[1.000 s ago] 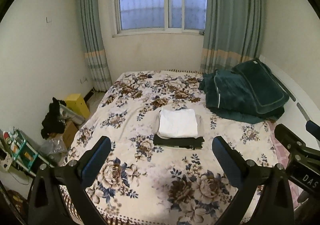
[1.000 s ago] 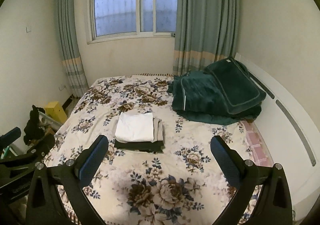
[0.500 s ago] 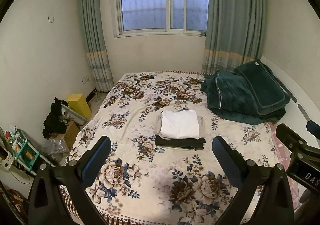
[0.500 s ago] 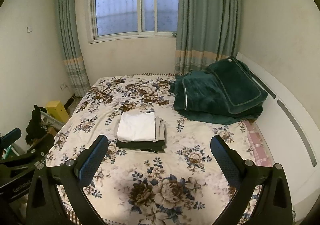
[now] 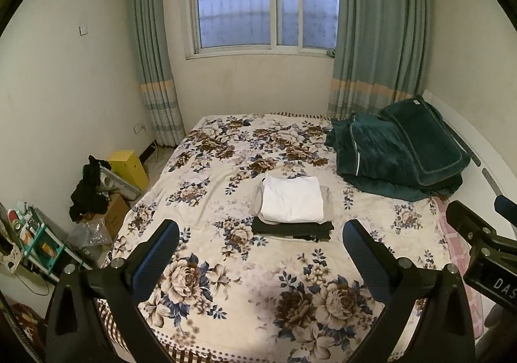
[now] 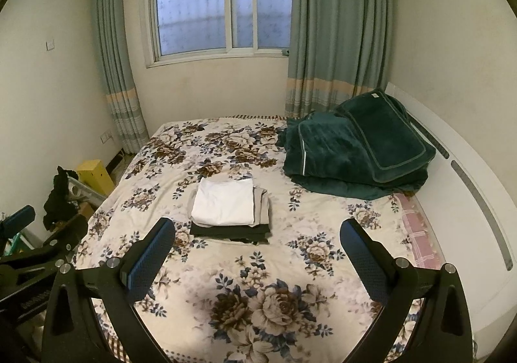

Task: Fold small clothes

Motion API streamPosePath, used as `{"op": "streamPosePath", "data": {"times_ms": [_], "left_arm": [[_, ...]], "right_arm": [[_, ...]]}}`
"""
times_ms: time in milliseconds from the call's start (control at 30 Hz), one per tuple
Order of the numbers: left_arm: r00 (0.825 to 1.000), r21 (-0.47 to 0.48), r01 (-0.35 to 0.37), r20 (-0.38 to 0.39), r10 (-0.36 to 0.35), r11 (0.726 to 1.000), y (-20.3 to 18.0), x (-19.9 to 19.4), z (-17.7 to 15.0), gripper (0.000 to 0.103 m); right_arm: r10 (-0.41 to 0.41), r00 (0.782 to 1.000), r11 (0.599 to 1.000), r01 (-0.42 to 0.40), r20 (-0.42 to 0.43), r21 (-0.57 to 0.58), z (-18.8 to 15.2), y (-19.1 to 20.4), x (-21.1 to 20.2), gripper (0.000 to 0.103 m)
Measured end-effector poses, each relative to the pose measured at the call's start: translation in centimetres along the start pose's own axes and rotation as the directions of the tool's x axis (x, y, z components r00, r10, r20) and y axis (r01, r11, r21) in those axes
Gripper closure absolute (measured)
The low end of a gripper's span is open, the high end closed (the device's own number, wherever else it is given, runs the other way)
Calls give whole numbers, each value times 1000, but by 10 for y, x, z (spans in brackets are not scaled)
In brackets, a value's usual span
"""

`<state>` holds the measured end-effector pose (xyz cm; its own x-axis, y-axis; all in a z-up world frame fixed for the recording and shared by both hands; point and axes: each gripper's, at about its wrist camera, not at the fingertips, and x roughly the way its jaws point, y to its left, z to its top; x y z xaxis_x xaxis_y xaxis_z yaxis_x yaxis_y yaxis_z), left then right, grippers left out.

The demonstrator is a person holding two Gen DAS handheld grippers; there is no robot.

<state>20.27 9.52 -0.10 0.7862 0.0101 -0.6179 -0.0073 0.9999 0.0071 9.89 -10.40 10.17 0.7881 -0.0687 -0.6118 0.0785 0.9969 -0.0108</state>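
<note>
A stack of folded clothes lies in the middle of the floral bed (image 5: 226,282): a white garment (image 5: 292,203) on top, a beige one (image 5: 325,198) under it and a black one (image 5: 292,229) at the bottom. The stack also shows in the right wrist view, with the white garment (image 6: 224,201) above the black one (image 6: 231,230). My left gripper (image 5: 260,241) is open and empty, held above the bed's near end, short of the stack. My right gripper (image 6: 257,241) is open and empty, also short of the stack.
A folded dark green blanket (image 5: 397,156) lies at the bed's far right by the white headboard (image 6: 468,175). On the floor at left are a yellow box (image 5: 127,165), black clothing (image 5: 89,191) and a shelf of clutter (image 5: 32,240). A window (image 5: 265,4) with curtains is behind.
Both grippers have pulled back and risen slightly, so the stack sits a little farther away in view. The jaws stay open. The clothes have not moved.
</note>
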Motion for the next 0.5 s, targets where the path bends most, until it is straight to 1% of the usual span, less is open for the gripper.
{"op": "streamPosePath", "data": {"times_ms": [400,500], "left_arm": [[1000,3,-4,10,4,1000,3,-2,2,0],[1000,2,1,14,-1,1000,2,-4,7,0]], "right_arm": [[5,1000,1000,-5,1,-8,2,3,1,0],[6,1000,1000,-6,4,-11,4,3,2,0]]}}
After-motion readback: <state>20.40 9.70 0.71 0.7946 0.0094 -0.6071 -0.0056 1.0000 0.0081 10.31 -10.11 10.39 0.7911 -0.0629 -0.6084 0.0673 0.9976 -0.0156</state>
